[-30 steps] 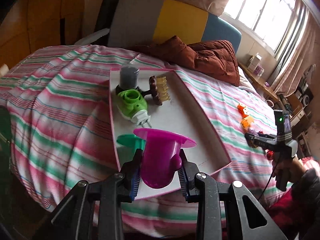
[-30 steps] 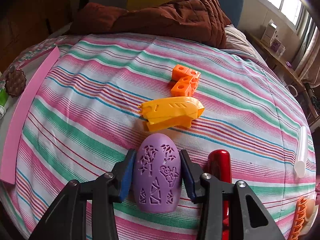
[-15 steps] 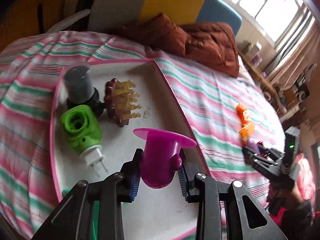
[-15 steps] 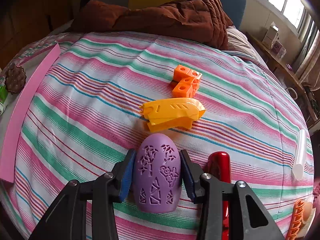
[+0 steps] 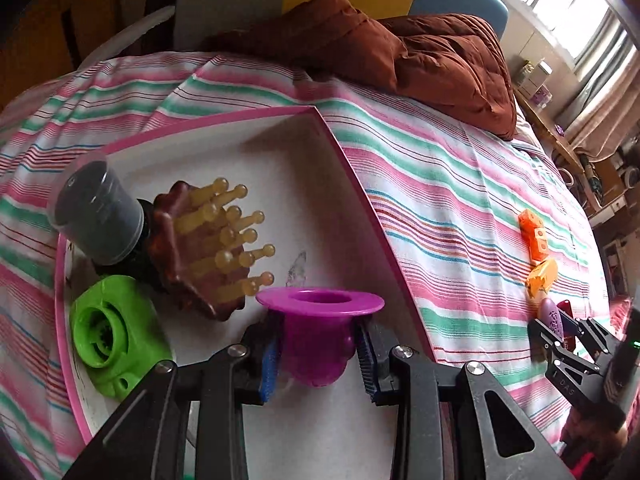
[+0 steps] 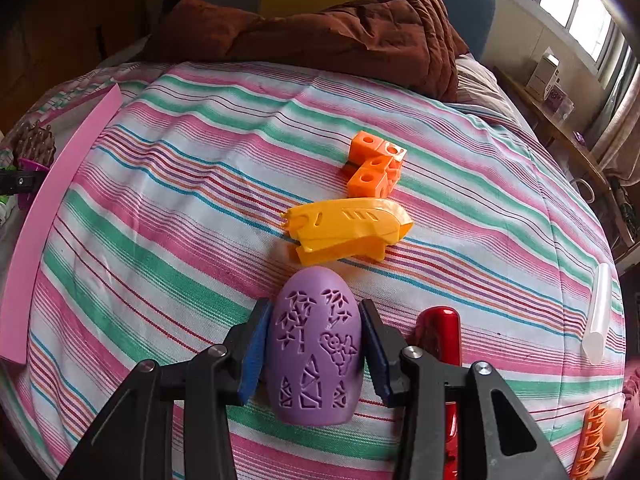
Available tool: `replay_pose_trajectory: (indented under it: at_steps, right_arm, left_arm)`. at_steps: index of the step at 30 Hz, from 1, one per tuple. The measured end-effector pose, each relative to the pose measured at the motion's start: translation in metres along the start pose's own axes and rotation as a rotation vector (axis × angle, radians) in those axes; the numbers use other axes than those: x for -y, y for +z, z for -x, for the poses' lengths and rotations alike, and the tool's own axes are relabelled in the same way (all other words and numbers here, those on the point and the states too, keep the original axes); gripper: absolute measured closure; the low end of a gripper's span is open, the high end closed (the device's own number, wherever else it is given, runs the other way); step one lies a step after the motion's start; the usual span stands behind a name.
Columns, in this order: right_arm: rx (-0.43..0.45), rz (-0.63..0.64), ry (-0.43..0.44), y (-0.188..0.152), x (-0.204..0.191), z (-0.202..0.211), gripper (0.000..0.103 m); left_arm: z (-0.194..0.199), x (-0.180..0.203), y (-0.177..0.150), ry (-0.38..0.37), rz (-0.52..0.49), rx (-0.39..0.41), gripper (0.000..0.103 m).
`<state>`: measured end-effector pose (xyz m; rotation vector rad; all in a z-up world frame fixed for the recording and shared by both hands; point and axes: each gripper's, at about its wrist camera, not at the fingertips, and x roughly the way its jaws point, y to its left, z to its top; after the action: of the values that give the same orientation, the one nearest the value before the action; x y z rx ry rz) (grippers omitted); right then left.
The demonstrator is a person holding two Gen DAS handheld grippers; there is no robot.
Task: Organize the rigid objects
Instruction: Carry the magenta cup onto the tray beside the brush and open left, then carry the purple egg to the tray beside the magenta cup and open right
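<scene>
My left gripper (image 5: 319,360) is low over the white tray with a pink rim (image 5: 280,152). Its jaws are opening. A magenta flanged cup (image 5: 318,340) stands between them with the pads no longer pressing on it. A brown bristle brush (image 5: 188,248), a grey jar (image 5: 94,220) and a green plug-in device (image 5: 112,340) lie in the tray. On the striped bed my right gripper (image 6: 314,320) is shut on a purple cut-out egg (image 6: 316,352).
Ahead of the egg lie a yellow plastic piece (image 6: 348,228) and orange cubes (image 6: 374,164). A red object (image 6: 438,332) lies right of the gripper and a clear tube (image 6: 600,312) farther right. A brown quilt (image 6: 320,36) covers the head of the bed.
My left gripper has carried the magenta cup forward and down over the tray, close to the brush. The cup now sits lower between the jaws. The right gripper and egg have not moved.
</scene>
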<state>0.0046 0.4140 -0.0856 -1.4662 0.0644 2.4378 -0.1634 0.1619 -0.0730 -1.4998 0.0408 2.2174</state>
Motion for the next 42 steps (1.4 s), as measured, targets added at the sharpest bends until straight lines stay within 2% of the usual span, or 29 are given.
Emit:
replay_pose_trajectory:
  at_steps: [3,8,15,24,30,35,39,42]
  right_arm:
    - [0.0,0.0,0.0,0.0,0.0,0.0,0.059]
    - [0.001,0.002,-0.001,0.0,0.001,0.0,0.059]
    - [0.004,-0.006,0.003,0.0,0.001,-0.001,0.059]
    - [-0.011,-0.038,0.024,0.001,0.004,-0.001,0.059]
    - [-0.014,-0.058,0.027,0.003,0.001,0.0,0.059]
    - [-0.008,-0.054,0.122,0.004,-0.007,0.003,0.059]
    - [0.004,-0.002,0.197,0.004,-0.03,0.005,0.059]
    - [0.022,0.034,0.17,0.002,-0.039,0.006,0.059]
  left_arm:
    - [0.009,-0.001,-0.006,-0.021,-0.006,0.018,0.045]
    - [0.027,0.006,-0.02,0.012,-0.051,0.066,0.045]
    - [0.062,0.008,-0.057,0.086,-0.08,0.183,0.045]
    - [0.098,0.006,-0.093,0.118,-0.087,0.258,0.045]
    - [0.106,-0.002,-0.105,0.125,-0.07,0.253,0.044]
    - [0.109,-0.011,-0.115,0.14,-0.052,0.253,0.044]
    - [0.113,-0.02,-0.12,0.161,-0.035,0.264,0.044]
    - [0.116,-0.027,-0.124,0.171,-0.015,0.27,0.044]
